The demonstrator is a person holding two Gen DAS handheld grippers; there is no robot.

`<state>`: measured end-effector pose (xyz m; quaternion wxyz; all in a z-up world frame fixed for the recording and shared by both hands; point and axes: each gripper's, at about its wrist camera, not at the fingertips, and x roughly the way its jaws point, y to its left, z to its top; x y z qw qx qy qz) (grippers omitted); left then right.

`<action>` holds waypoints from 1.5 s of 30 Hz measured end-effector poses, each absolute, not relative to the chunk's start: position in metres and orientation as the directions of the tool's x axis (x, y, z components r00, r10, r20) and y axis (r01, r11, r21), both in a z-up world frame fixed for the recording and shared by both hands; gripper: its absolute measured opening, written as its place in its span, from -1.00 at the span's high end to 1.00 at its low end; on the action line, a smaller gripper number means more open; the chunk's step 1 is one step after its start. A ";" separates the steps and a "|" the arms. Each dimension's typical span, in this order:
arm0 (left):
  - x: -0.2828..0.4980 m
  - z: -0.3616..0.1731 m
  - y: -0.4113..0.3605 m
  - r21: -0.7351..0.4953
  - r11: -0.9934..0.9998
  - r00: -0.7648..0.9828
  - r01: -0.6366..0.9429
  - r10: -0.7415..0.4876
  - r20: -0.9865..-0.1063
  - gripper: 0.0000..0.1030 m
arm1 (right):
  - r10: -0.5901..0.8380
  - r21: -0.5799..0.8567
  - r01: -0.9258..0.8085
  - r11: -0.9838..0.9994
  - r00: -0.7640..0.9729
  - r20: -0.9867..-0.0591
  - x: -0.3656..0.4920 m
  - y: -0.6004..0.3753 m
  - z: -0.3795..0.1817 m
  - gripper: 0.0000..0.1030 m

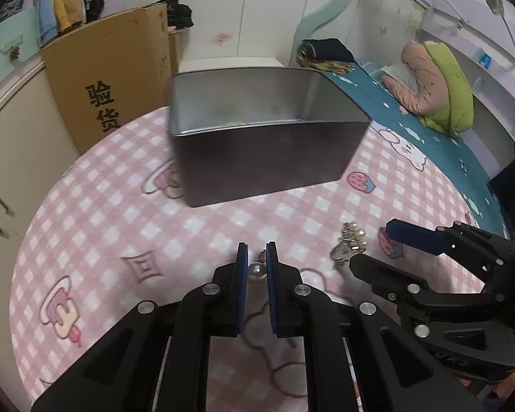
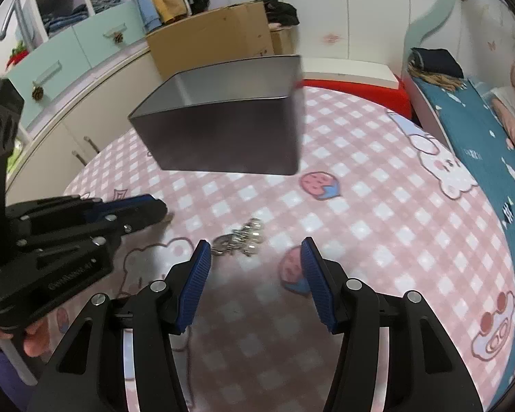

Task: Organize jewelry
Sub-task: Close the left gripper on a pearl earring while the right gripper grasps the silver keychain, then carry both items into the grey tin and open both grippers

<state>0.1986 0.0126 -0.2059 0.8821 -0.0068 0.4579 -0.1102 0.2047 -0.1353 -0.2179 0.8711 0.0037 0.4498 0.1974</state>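
My left gripper [image 1: 256,263] is shut on a pearl jewelry piece [image 1: 256,271], held just above the pink checked cloth. A dark metal tin [image 1: 257,144] stands open ahead of it; something yellowish lies inside. A small pile of pearl and silver jewelry [image 1: 352,243] lies on the cloth to the right. My right gripper [image 2: 255,252] is open, its blue pads either side of that pile [image 2: 243,238], just short of it. The tin [image 2: 223,137] stands beyond. The left gripper also shows in the right wrist view [image 2: 154,211] at the left.
A pink checked tablecloth [image 1: 103,206] with cartoon prints covers the round table. A cardboard box [image 1: 110,68] stands behind the table on the left. A bed with a teal sheet [image 1: 412,120] lies at the right. Cabinets [image 2: 68,55] line the left wall.
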 end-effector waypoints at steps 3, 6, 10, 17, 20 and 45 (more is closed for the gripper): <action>0.197 -0.205 0.020 -0.118 0.977 0.558 0.178 -0.199 -0.805 0.83 | 0.319 0.146 -0.343 0.928 0.530 -0.786 0.205 -0.126 -0.219 -0.04; 0.195 -0.207 0.024 -0.129 0.976 0.555 0.175 -0.206 -0.806 0.83 | 0.287 0.097 -0.351 0.931 0.543 -0.790 0.205 -0.118 -0.220 -0.03; 0.195 -0.208 0.026 -0.139 0.974 0.552 0.179 -0.216 -0.805 0.83 | 0.264 0.045 -0.373 0.927 0.560 -0.785 0.203 -0.110 -0.221 0.22; 0.193 -0.205 0.026 -0.151 0.970 0.555 0.188 -0.232 -0.799 0.83 | 0.284 0.043 -0.409 0.912 0.552 -0.784 0.200 -0.102 -0.220 0.76; 0.192 -0.202 0.025 -0.153 0.969 0.560 0.193 -0.237 -0.794 0.82 | 0.297 0.064 -0.404 0.913 0.548 -0.782 0.201 -0.105 -0.218 0.77; 0.204 -0.116 0.010 -0.092 0.962 0.697 0.256 -0.250 -0.672 0.82 | 0.406 0.149 -0.411 0.899 0.658 -0.634 0.216 -0.130 -0.117 0.77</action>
